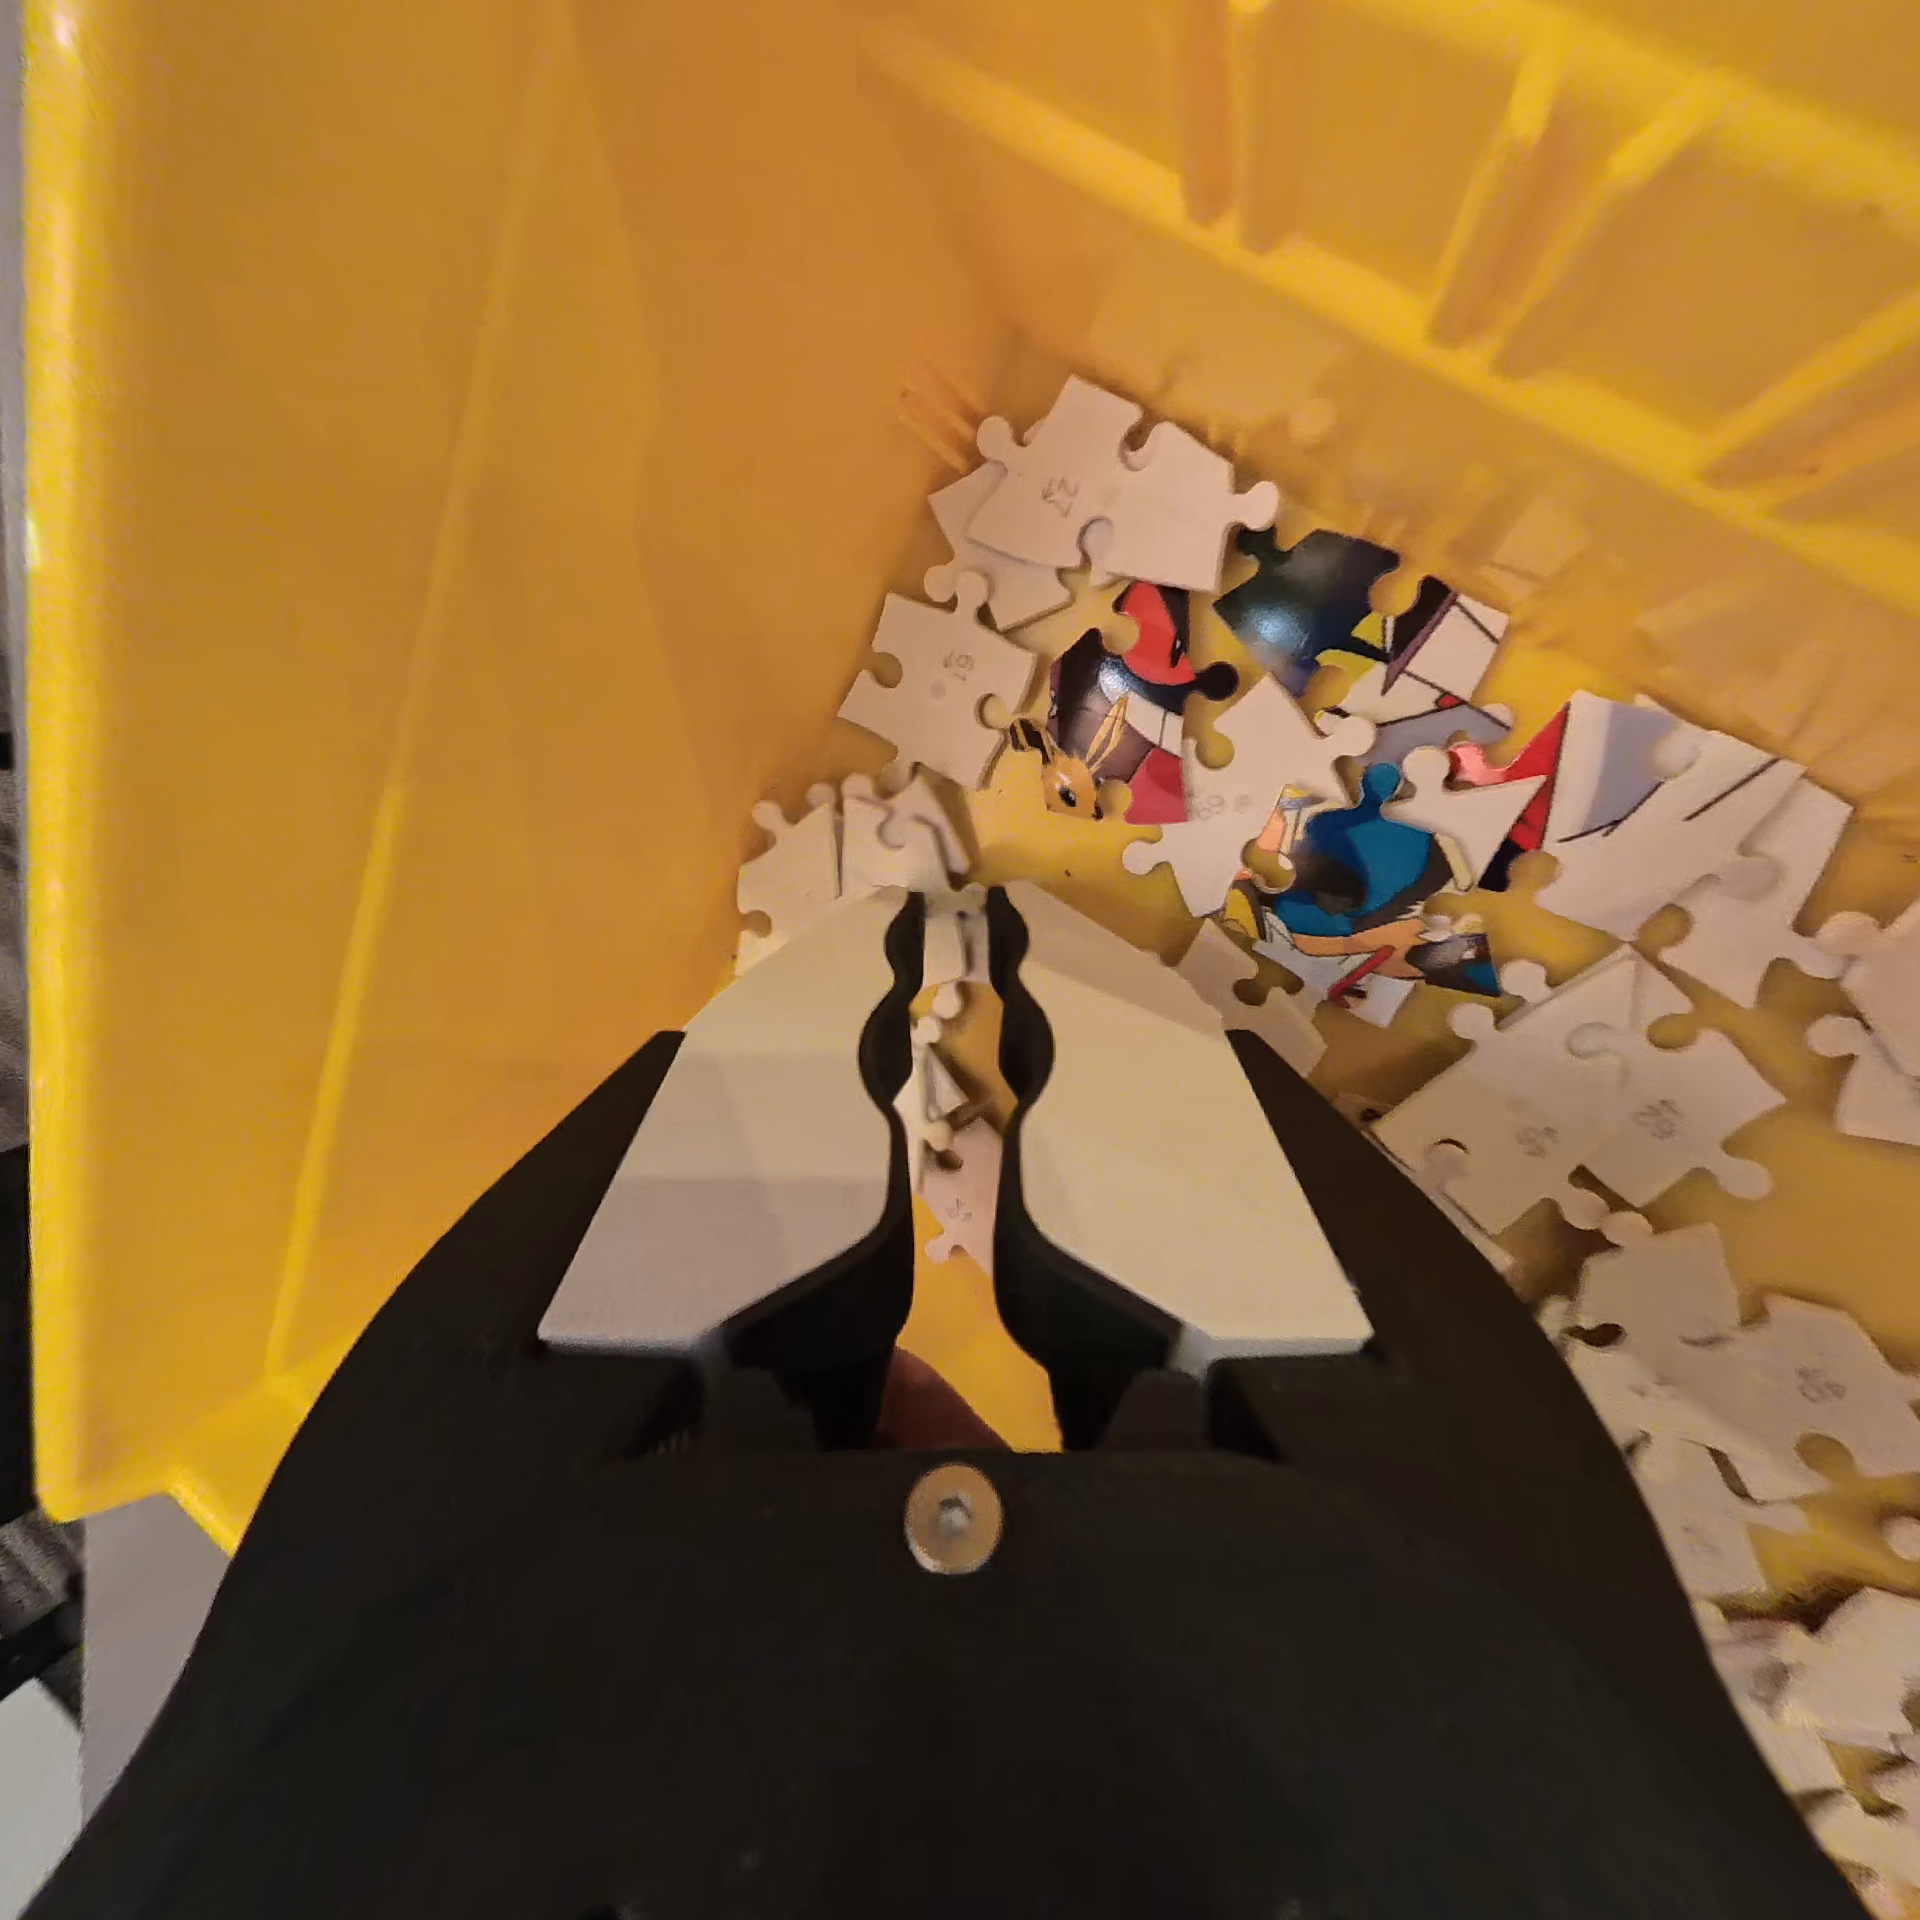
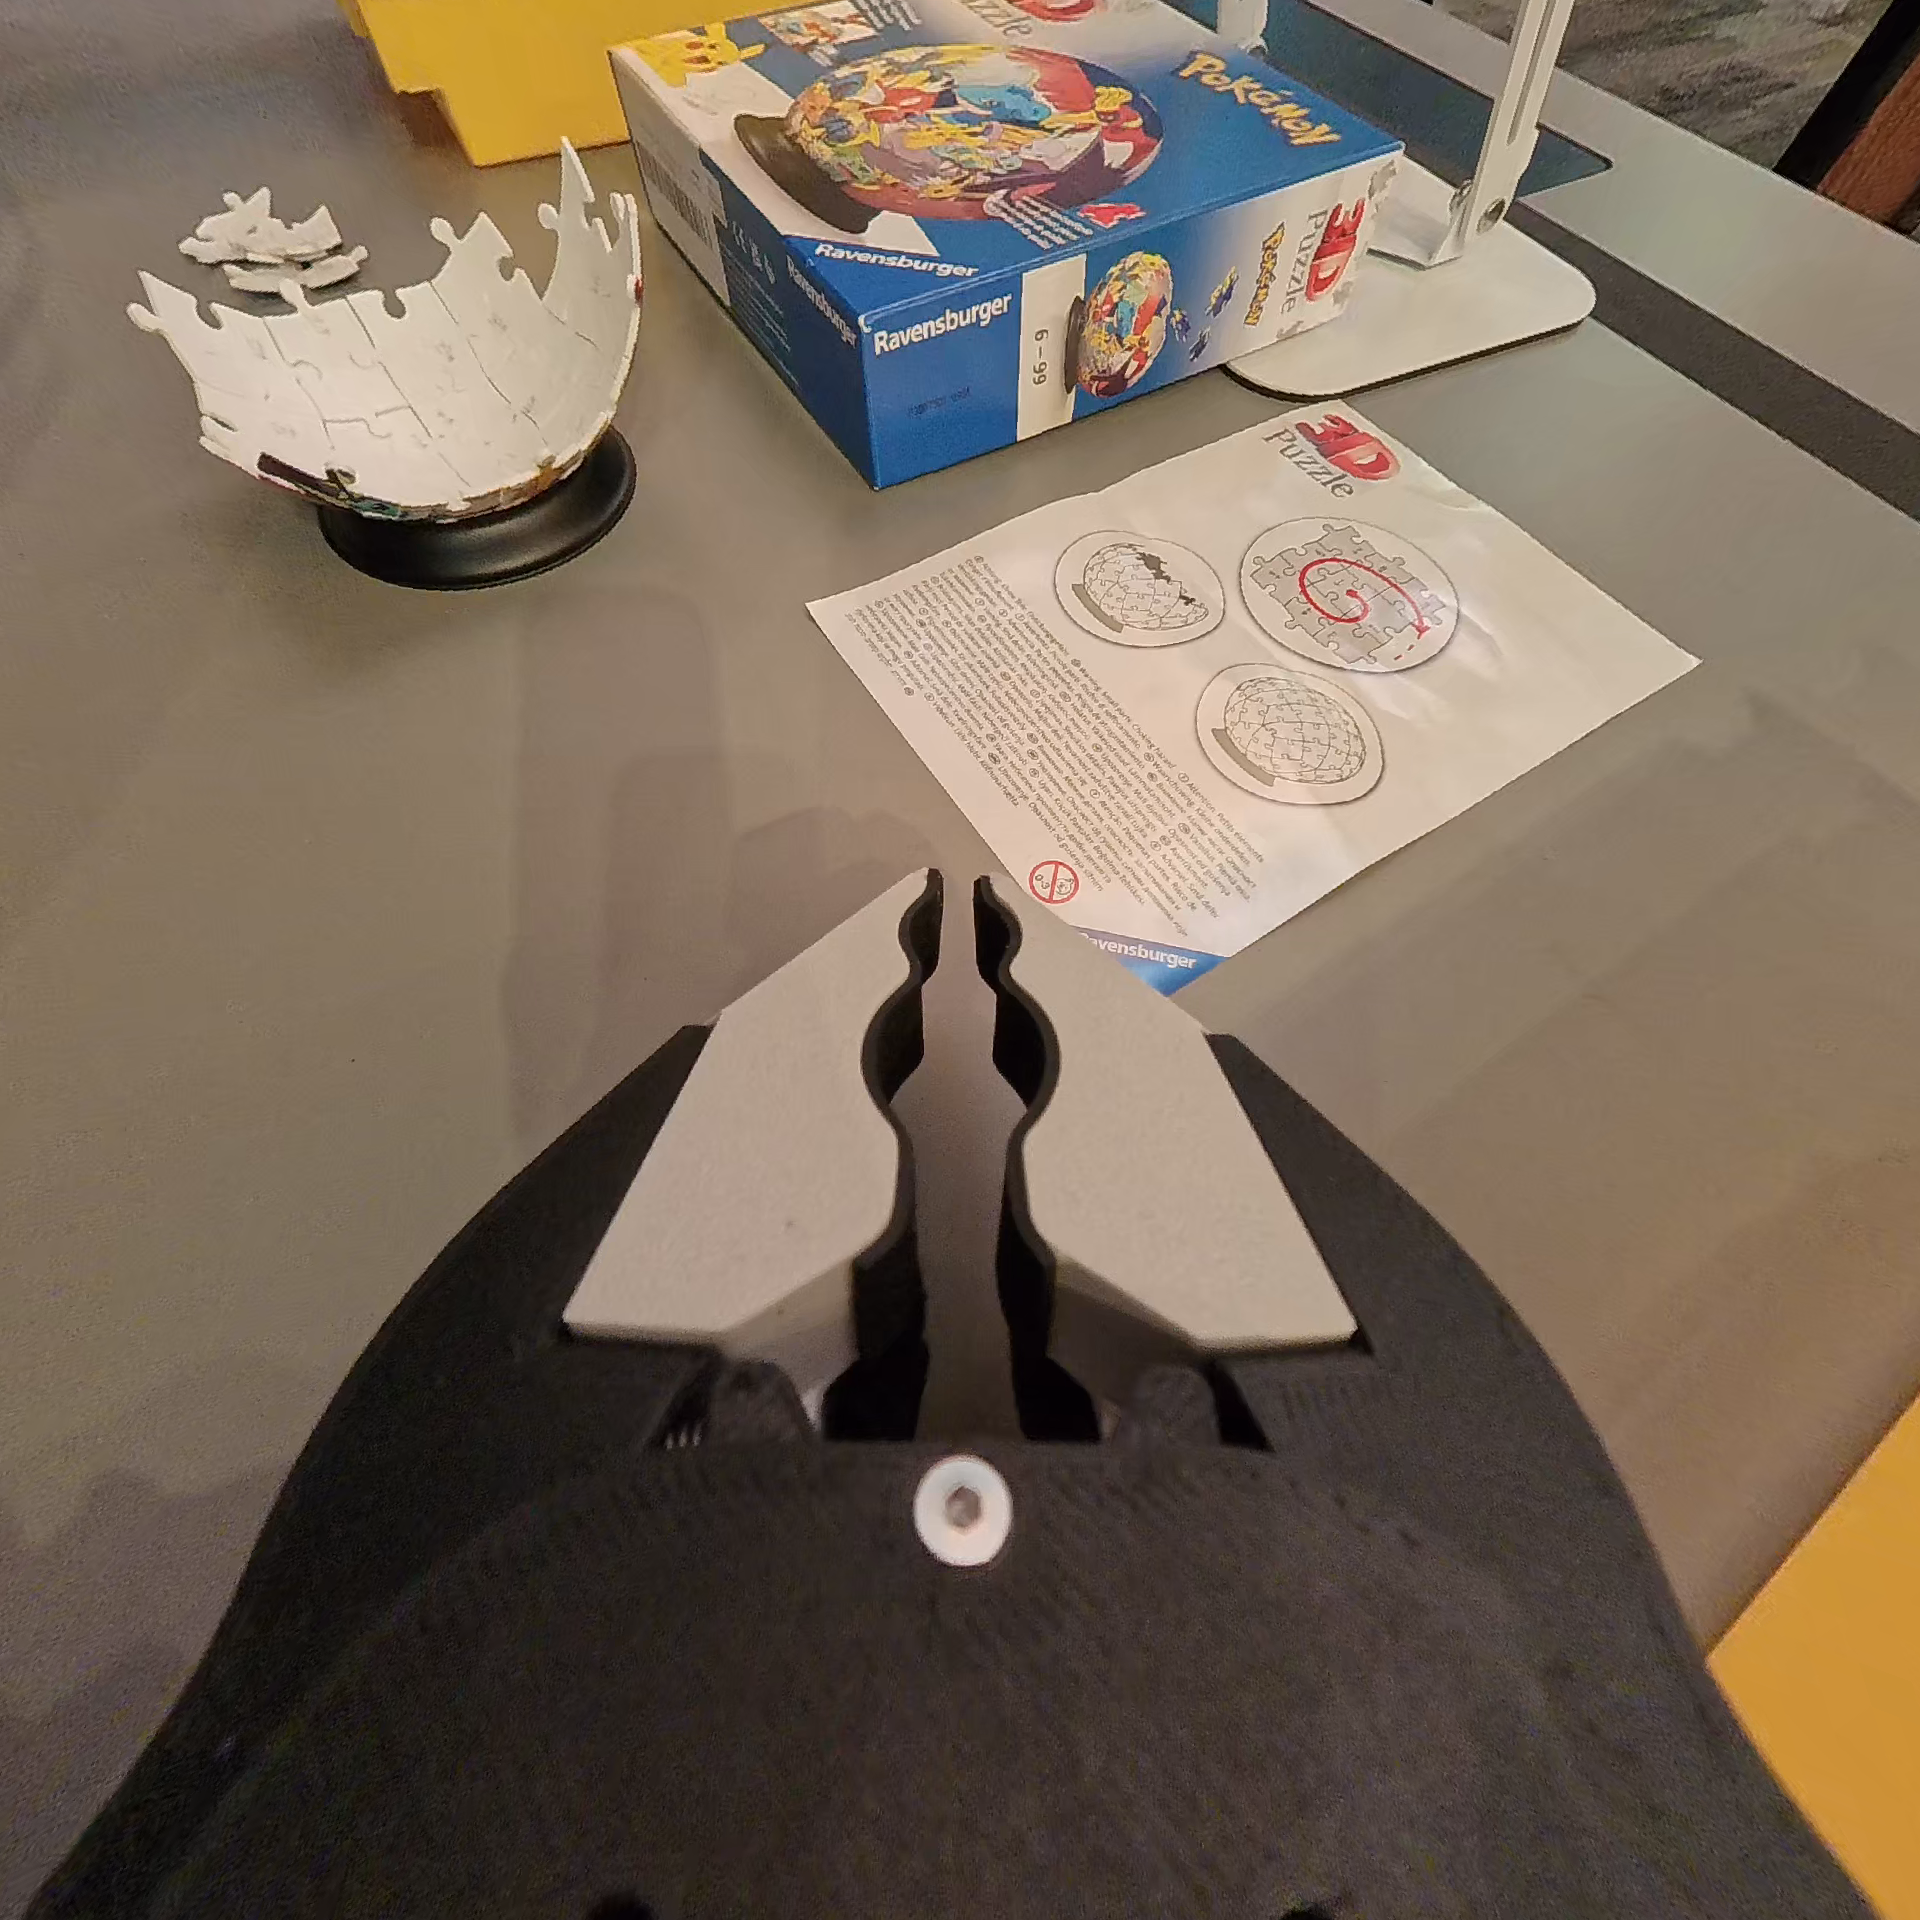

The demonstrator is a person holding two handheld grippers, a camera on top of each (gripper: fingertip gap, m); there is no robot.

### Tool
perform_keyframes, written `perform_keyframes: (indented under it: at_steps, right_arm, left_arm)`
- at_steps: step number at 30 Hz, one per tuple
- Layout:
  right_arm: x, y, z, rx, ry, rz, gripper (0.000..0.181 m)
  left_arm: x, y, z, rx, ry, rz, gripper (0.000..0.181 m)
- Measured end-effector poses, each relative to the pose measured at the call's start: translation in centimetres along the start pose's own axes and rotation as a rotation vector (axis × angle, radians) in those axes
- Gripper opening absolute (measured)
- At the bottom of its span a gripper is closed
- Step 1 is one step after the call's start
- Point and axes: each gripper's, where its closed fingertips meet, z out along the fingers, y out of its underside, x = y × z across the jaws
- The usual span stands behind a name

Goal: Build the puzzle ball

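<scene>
In the left wrist view my left gripper [image 1: 954,902] is inside a yellow bin [image 1: 416,623]. Its jaws are shut on a white puzzle piece [image 1: 948,951], held edge-on between the tips. Several loose puzzle pieces [image 1: 1299,790] lie on the bin floor, some white side up, some showing colour. In the right wrist view my right gripper [image 2: 956,883] is shut and empty above the grey table [image 2: 364,883]. The part-built puzzle ball [image 2: 416,353], a white bowl-shaped shell, sits on a black stand [image 2: 488,530] at the far left.
A blue puzzle box [image 2: 987,239] lies at the back. An instruction sheet [image 2: 1247,686] lies just ahead of the right gripper. A few loose pieces [image 2: 270,239] lie behind the ball. A white stand base [image 2: 1455,312] is at the back right. A yellow edge [image 2: 1839,1662] shows at the lower right. About 55 cm separates my left fingertips from my right. From my right tips it is roughly 20 cm to the part-built puzzle ball [image 2: 416,353]; from my left, 40 cm.
</scene>
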Motion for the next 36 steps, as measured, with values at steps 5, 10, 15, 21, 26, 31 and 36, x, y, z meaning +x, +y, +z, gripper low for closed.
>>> perform_keyframes:
  at_steps: [5,10,15,21,26,31,36]
  right_arm:
    - [0.0,0.0,0.0,0.003,-0.002,0.002,0.004]
    - [0.0,-0.1,-0.1,0.008,-0.001,0.004,0.004]
    - [0.0,-0.1,-0.1,0.008,-0.002,0.005,0.004]
    - [0.0,-0.1,-0.1,0.008,-0.002,0.005,0.005]
    - [0.0,-0.1,-0.1,0.010,-0.002,0.005,0.004]
    - [0.0,-0.1,-0.1,0.011,-0.002,0.005,0.005]
    - [0.0,-0.1,-0.1,0.010,-0.003,0.005,0.005]
  left_arm:
    - [-0.8,0.5,0.1,-0.023,-0.079,0.043,0.008]
    - [-1.3,0.7,-0.3,-0.004,-0.109,0.035,0.005]
    - [-1.7,0.4,-1.1,0.032,-0.116,0.005,0.002]
    - [-2.2,0.5,-1.8,0.044,-0.127,-0.010,0.002]
    - [-2.8,0.3,-2.8,0.071,-0.156,-0.034,0.002]
    - [-3.0,0.3,-3.5,0.069,-0.165,-0.043,0.002]
    - [-3.0,0.1,-4.8,0.094,-0.185,-0.051,0.002]
